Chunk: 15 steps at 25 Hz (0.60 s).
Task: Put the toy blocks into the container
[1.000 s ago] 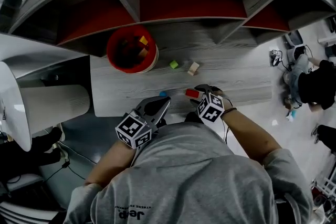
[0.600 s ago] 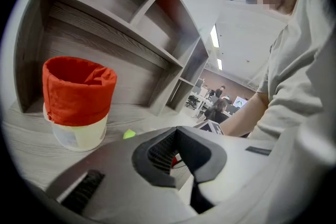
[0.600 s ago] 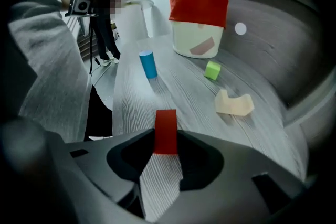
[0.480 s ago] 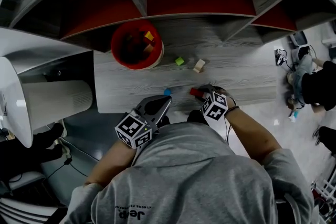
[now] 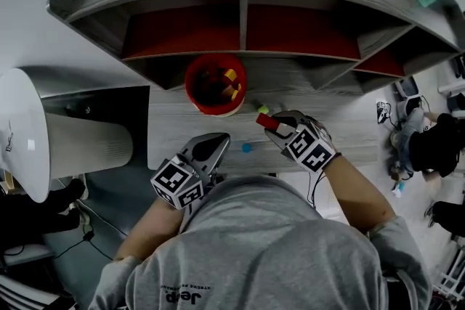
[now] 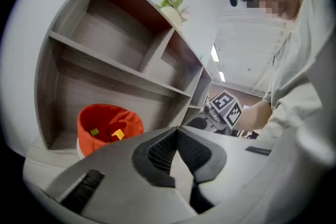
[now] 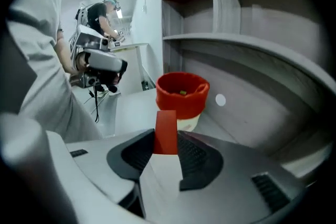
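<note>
The red container (image 5: 213, 84) stands on the grey table under the shelf, with several blocks inside; it also shows in the left gripper view (image 6: 107, 126) and the right gripper view (image 7: 181, 96). My right gripper (image 5: 272, 123) is shut on a red block (image 5: 266, 121), held in the air just right of the container. Its jaws closed on this block within the last second. Between the pads (image 7: 195, 152) the red block (image 7: 166, 124) stands upright. My left gripper (image 5: 219, 140) hovers nearer me, shut and empty (image 6: 177, 132). A blue block (image 5: 247, 148) and a green block (image 5: 262, 109) lie on the table.
A grey shelf unit (image 5: 243, 18) with red-backed compartments overhangs the container. A large white cylinder (image 5: 80, 145) stands at the left of the table. The table's near edge (image 5: 247, 172) runs just in front of my body. A person sits far right (image 5: 429, 138).
My right gripper has lifted the red block off the table and carried it up towards the container. The left gripper has risen a little. The head view has tilted up, showing more shelf.
</note>
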Tool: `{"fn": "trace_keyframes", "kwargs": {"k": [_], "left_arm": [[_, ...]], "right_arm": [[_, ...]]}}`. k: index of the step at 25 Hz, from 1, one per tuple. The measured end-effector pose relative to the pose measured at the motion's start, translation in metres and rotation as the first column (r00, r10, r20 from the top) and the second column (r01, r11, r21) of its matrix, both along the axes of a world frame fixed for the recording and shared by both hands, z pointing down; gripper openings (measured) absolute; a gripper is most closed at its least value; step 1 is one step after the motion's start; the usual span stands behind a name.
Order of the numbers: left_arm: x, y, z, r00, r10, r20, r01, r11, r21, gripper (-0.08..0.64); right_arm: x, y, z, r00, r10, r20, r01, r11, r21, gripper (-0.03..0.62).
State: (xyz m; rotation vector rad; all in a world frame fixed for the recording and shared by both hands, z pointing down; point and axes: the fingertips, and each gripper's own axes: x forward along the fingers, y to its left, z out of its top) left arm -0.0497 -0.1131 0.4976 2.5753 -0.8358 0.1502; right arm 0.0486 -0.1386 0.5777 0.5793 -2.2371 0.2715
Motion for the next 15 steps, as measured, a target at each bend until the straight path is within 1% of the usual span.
{"fn": "trace_keyframes", "kwargs": {"k": [3, 6, 11, 15], "left_arm": [[-0.028, -0.012, -0.019, 1.0, -0.026, -0.007, 0.026, 0.999, 0.039, 0.012], [-0.052, -0.023, -0.036, 0.999, -0.044, -0.015, 0.045, 0.996, 0.071, 0.011], [-0.089, -0.028, -0.052, 0.998, -0.062, -0.023, 0.064, 0.993, 0.097, 0.012], [-0.111, -0.03, -0.056, 0.996, -0.083, -0.029, 0.085, 0.991, 0.1, 0.011]], "right_arm": [[-0.03, -0.03, -0.038, 1.0, -0.004, 0.007, 0.003, 0.999, 0.043, 0.163], [-0.058, -0.061, -0.057, 0.999, -0.014, -0.03, 0.016, 0.996, 0.087, 0.163], [-0.096, -0.09, -0.059, 0.997, -0.018, -0.08, 0.025, 0.996, 0.09, 0.163], [-0.11, -0.101, -0.048, 0.993, -0.018, -0.12, 0.029, 0.995, 0.091, 0.164]]}}
